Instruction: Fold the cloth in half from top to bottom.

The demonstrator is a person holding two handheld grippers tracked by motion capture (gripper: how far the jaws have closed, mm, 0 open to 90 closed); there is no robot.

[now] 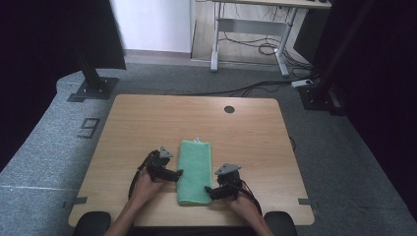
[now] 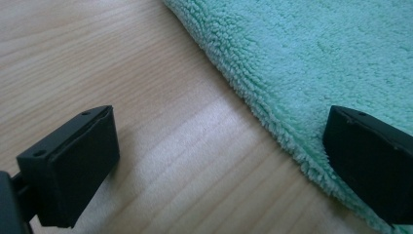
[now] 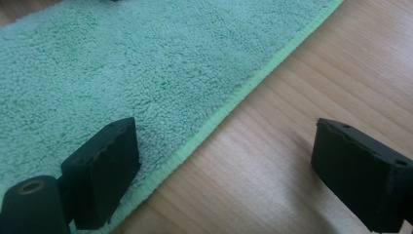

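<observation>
One wooden table (image 1: 147,123) fills the middle of the high view, with one round dark cable hole (image 1: 229,109) near its far edge. On it lies one folded green microfibre towel (image 1: 194,172), a long narrow rectangle running from the near edge toward the table's middle, flat on the wood. Two grippers flank it, one in each of the person's two hands. The left gripper (image 1: 175,173) sits at the towel's left long edge; in the left gripper view its jaws are spread wide, one over bare wood and one over the towel's fluffy edge (image 2: 272,97), nothing pinched. The right gripper (image 1: 209,191) sits at the towel's right long edge near the front corner; its jaws are spread too, straddling the stitched hem (image 3: 234,102), gripping nothing.
</observation>
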